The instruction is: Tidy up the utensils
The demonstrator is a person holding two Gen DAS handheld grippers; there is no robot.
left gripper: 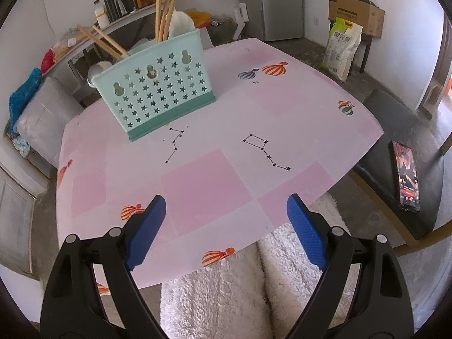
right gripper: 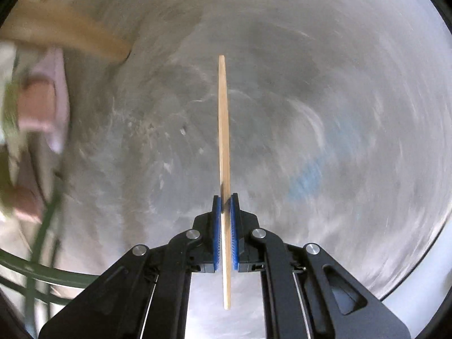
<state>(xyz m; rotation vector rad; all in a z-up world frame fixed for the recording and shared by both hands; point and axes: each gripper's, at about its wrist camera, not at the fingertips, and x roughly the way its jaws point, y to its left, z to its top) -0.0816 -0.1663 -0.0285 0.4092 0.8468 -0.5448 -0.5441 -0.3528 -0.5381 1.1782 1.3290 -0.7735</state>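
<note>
The right tongs [right gripper: 225, 206] are clamping a single pale wooden chopstick [right gripper: 223, 130] between their blue ribbed pads. The stick is running straight ahead along the line of the tongs, its long end reaching well forward past the tips and a shorter end trailing back between the black arms. It looks slim, square-cut at the far tip, smooth and light. Behind it the grey floor is smearing into blur, so where the holder lies from these tongs cannot be told.

The left tongs [left gripper: 226, 217] are hanging with their blue pads wide apart, holding nothing, above the near edge of the surface [left gripper: 296, 118], which is wearing a glossy pink cloth printed with balloons and star lines. Ahead of them and to their left, well apart, a mint-green plastic utensil holder [left gripper: 156, 90] is standing upright, its wall pierced with star cutouts. More wooden chopsticks [left gripper: 163, 14] are leaning out of its top.

The carried stick probably needs turning upright, tip down, to drop in with the others; the holder's open top seems narrow and light enough to tip.
</note>
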